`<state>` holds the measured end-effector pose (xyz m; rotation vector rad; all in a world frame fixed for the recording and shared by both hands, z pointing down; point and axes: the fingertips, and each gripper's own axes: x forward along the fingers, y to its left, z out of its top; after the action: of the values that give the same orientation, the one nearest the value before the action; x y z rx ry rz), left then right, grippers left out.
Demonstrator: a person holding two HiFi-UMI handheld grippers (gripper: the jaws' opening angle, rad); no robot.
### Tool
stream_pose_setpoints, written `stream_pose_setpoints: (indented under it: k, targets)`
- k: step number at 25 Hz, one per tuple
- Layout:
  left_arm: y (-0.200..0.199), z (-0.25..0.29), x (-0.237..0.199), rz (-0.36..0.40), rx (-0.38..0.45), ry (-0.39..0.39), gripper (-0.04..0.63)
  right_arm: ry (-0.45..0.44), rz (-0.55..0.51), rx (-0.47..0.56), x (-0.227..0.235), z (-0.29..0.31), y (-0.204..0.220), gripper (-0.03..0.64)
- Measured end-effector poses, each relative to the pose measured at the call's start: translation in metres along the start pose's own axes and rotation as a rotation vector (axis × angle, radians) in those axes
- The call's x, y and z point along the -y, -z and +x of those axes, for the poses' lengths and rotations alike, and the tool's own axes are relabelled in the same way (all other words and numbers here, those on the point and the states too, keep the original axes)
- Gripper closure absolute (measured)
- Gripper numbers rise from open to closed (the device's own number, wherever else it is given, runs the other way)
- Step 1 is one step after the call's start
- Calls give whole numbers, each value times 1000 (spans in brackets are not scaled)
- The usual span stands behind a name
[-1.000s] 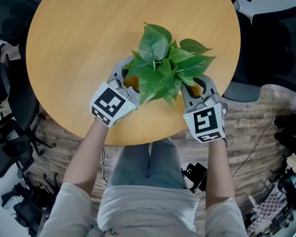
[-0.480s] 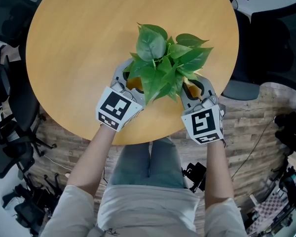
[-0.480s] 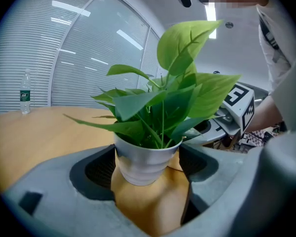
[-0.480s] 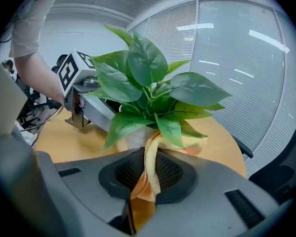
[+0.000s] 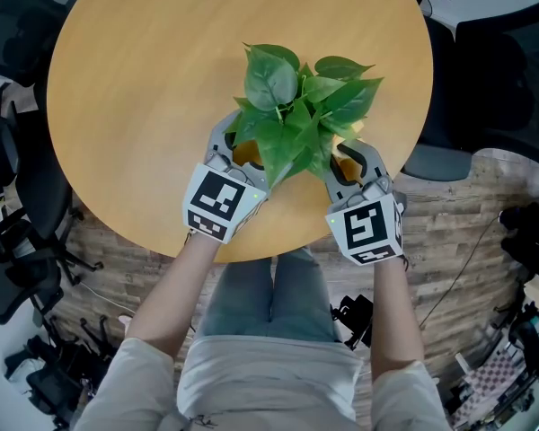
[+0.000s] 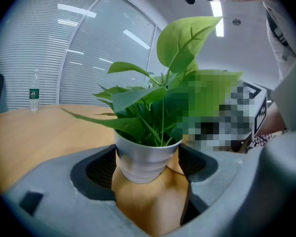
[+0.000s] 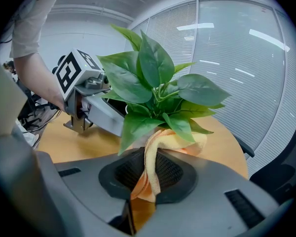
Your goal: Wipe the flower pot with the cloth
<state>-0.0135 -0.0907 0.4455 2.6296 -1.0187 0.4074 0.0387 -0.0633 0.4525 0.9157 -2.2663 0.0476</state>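
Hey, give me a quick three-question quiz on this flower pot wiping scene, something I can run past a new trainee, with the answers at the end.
1. True or false: the right gripper has an orange cloth pinched between its fingers.
2. What stands between the fingers of the left gripper? A) a mug B) the white flower pot C) nothing
3. Fill in: the top of the table is ___ in shape.
Key: 1 true; 2 B; 3 round.
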Motion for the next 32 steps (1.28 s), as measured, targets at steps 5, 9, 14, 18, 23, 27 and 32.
stream_pose_setpoints:
  k: [5,9,14,18,23,27,32]
  targets:
    - [-1,3,3,-21,1,-42,195,-4,4,4,-2,-3,1,560]
    - [0,2,1,-48,1,-82,195,-5,1,6,-6,-3,0,560]
    - [1,2,3,-87,-6,-143,196,-7,2,10,-7,-3,-1,560]
    - [0,2,3,-119,5,-177,196,-8,7,10,-9,-2,-2,560]
    - [-1,0,4,-141,11,-216,198,-8,19,7,-12,-2,-2,560]
    - [1,0,4,-119,1,-205,196,-12,23,3,-11,-1,-1,560]
    - [2,-5,8,-103,-9,-80,193,-15,24,1,-8,-2,2,560]
